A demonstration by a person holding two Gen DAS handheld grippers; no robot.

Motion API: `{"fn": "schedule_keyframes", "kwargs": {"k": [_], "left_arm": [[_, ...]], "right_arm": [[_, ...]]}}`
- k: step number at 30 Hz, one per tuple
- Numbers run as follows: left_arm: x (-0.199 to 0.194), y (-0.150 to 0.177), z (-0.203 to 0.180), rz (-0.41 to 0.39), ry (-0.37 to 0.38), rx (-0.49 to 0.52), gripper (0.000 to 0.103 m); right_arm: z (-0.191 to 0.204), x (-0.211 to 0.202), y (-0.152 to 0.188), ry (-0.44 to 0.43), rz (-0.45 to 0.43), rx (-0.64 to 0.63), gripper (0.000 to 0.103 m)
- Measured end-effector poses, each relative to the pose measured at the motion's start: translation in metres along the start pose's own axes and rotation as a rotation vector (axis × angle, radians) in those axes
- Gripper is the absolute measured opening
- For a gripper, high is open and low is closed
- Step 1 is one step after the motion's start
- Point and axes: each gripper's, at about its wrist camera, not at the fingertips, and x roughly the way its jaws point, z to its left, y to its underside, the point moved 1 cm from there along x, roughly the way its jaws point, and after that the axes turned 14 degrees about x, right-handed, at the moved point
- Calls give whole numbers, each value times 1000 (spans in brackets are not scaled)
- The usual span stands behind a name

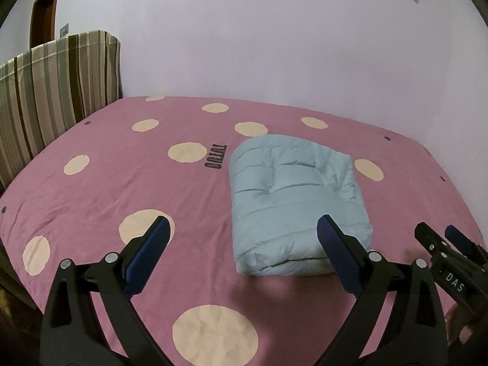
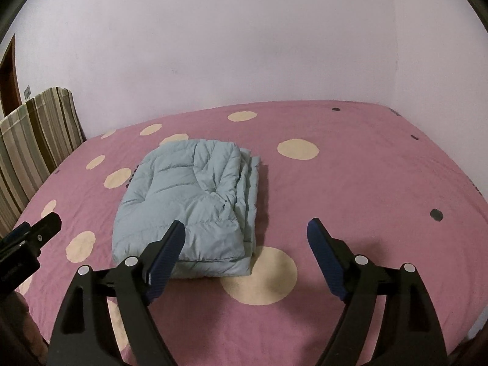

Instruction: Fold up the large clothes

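The left black two-finger gripper with blue ribbed pads (image 1: 242, 228) hovers spread wide and empty above the pink bedsheet with cream polka dots (image 1: 91, 189). The right gripper (image 2: 245, 231) is likewise wide apart, holding nothing. The pale blue quilted puffer jacket (image 2: 189, 201) lies folded into a compact bundle mid-bed, just beyond both grippers' fingertips.

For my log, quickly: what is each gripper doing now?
Left gripper: open, holding nothing.
Right gripper: open, holding nothing; the folded jacket lies free.
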Motion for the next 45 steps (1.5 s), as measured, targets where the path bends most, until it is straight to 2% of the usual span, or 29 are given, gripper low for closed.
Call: {"fn": "schedule_keyframes", "kwargs": {"k": [20, 45], "left_arm": [[-4, 6, -16, 18, 1, 22, 97], [-5, 7, -18, 19, 4, 20, 97]], "right_arm": [[2, -10, 2, -4, -19, -13, 81], [3, -9, 3, -7, -21, -17, 82]]}}
